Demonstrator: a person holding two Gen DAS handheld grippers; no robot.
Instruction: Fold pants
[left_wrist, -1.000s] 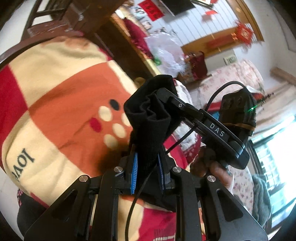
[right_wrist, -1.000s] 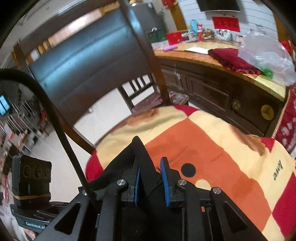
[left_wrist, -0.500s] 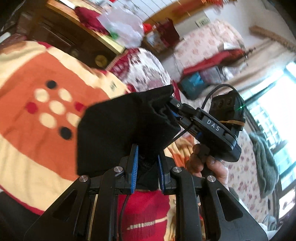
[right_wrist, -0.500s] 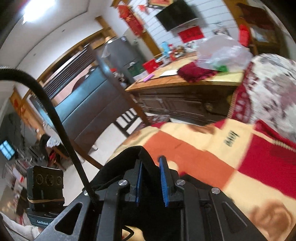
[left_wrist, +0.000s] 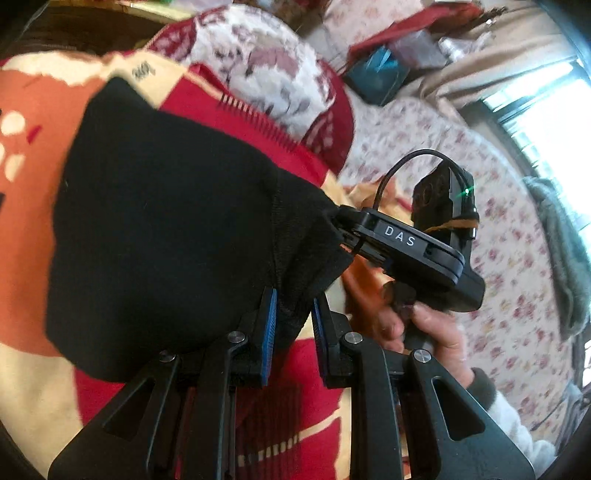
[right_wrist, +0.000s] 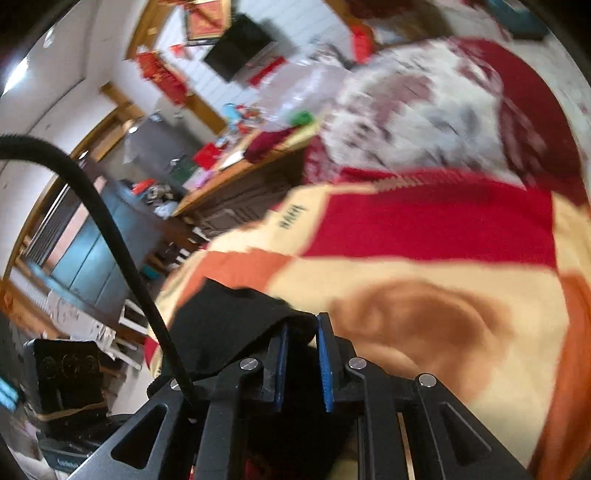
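Note:
The black pants hang spread between both grippers above a red, orange and cream blanket. My left gripper is shut on one edge of the pants. The right gripper shows in the left wrist view, gripping the pants' other corner, held by a hand. In the right wrist view my right gripper is shut on black pants fabric above the blanket. The lower part of the pants is hidden behind the fingers.
A floral pillow with a red border lies beyond the blanket, also in the right wrist view. A floral bedspread lies to the right. A wooden sideboard with clutter and a dark chair stand off the bed.
Both grippers have swung across the bed toward the floral pillow with the pants. The pants have spread wider between the two grippers.

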